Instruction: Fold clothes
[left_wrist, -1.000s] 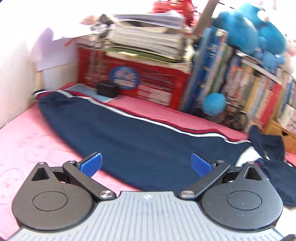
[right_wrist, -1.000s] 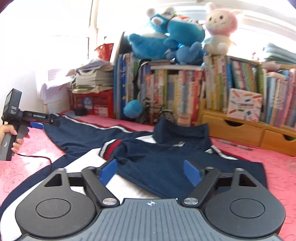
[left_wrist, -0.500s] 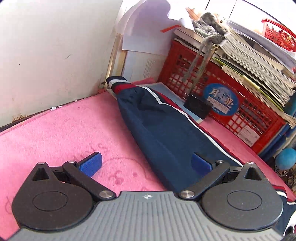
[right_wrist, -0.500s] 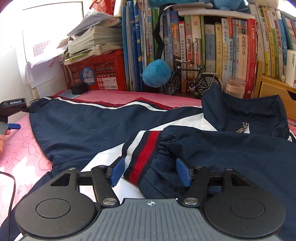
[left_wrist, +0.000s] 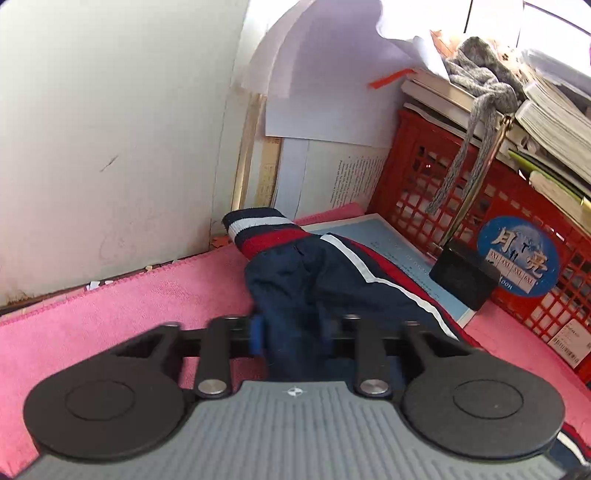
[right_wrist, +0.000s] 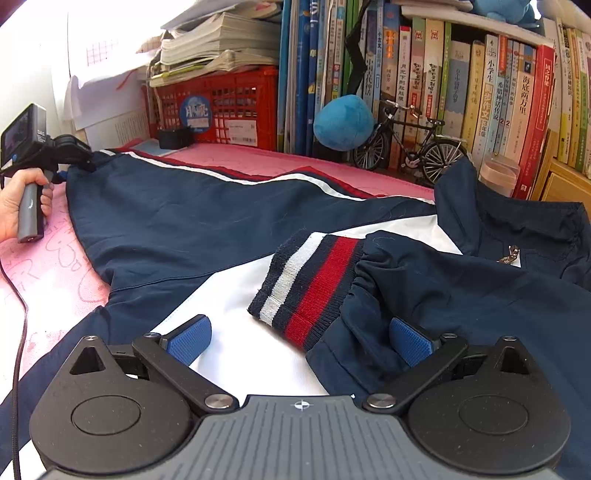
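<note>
While the left gripper (left_wrist: 291, 334) pinches the outstretched sleeve (left_wrist: 295, 295) to fold it in, the right gripper (right_wrist: 299, 341) hovers wide open, empty, over the folded sleeve's cuff (right_wrist: 306, 284).

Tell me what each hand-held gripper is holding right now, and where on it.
The left hand-held gripper is shut on the jacket sleeve, just behind its striped cuff. The right hand-held gripper is open, holding nothing.

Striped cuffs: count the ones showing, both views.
2. One striped cuff lies at the wall, past the left gripper; the other cuff lies folded on the jacket.
</note>
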